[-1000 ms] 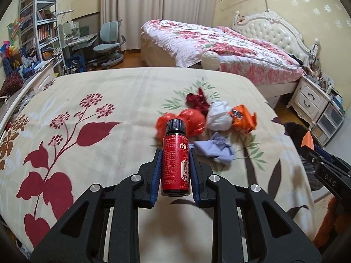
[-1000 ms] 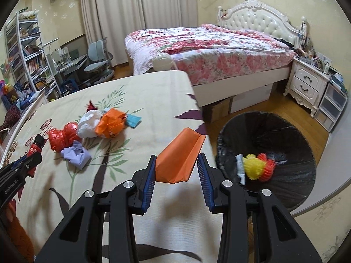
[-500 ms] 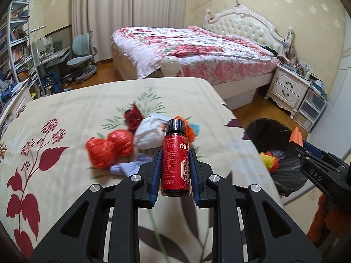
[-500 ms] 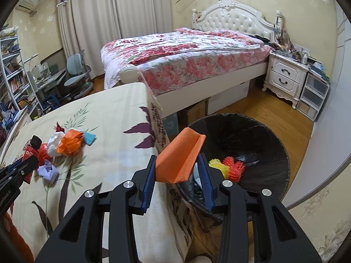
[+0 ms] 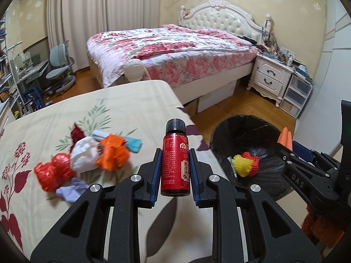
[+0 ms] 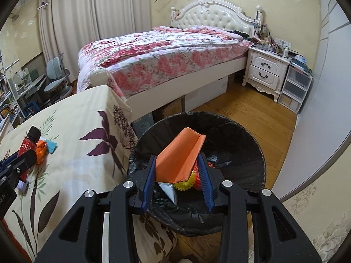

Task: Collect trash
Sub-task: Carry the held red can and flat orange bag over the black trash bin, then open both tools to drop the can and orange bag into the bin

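Swinging both loaded claws from bedspread [image 5: 122, 109] to bin [image 6: 241, 140]

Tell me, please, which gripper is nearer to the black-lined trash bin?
Right. The right gripper, holding folded orange paper, hangs over the trash bin; the left gripper, holding a red bottle, is over the bedspread beside it.

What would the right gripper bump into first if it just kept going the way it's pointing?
Probably the trash bin: the right gripper, holding folded orange paper, points down into its black-lined opening, toward the yellow and red netting inside. Depth is hard to judge.
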A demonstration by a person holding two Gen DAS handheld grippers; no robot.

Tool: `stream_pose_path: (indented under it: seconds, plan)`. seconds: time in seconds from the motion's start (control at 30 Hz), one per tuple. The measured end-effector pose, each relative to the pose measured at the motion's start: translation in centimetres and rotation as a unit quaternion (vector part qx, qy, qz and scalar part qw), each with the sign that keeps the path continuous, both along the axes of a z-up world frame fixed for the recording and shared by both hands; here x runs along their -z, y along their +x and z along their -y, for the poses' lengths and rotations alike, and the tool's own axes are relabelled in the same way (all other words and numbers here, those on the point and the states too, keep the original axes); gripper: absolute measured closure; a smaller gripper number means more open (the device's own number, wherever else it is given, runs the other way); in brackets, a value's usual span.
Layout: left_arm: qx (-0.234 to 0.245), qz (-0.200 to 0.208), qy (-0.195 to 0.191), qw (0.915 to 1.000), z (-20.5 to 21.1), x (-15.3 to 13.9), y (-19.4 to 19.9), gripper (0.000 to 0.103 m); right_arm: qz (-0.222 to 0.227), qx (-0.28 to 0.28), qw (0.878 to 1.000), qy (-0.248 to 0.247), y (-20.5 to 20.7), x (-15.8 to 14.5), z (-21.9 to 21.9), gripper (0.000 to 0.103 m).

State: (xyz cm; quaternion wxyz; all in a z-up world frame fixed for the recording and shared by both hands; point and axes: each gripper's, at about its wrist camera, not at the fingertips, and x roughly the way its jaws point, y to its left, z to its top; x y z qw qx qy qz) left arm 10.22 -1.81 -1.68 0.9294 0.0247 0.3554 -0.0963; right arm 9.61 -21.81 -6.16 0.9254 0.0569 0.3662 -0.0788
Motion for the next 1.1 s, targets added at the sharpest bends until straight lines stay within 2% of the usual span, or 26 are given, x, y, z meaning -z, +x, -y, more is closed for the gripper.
stream_pose_path:
  seconds: [0.37, 0.67, 0.93, 1.03, 1.1]
  plan:
    - [0.045, -0.006, 0.023, 0.9987, 5.6, 1.5, 2.7, 0.080, -0.010, 0.034, 0.999, -0.012, 1.2, 1.3, 2.2, 0.065]
    - [0.059, -0.022, 0.034, 0.9974, 8.1, 3.0, 4.4, 0.080, -0.014, 0.062, 0.998, 0.003, 1.5, 1.9, 4.5, 0.064]
    - [0.072, -0.025, 0.042, 0.9962, 10.0, 3.6, 5.3, 0.080, -0.018, 0.079, 0.997, -0.005, 1.6, 2.4, 5.2, 0.064]
    - [0.077, -0.027, 0.045, 0.9956, 10.6, 3.8, 5.5, 0.080, -0.020, 0.086, 0.996, -0.004, 1.6, 2.6, 5.5, 0.062]
    - [0.079, -0.032, 0.047, 0.9952, 10.8, 4.0, 5.7, 0.080, -0.018, 0.093, 0.995, -0.005, 1.5, 2.6, 5.7, 0.055]
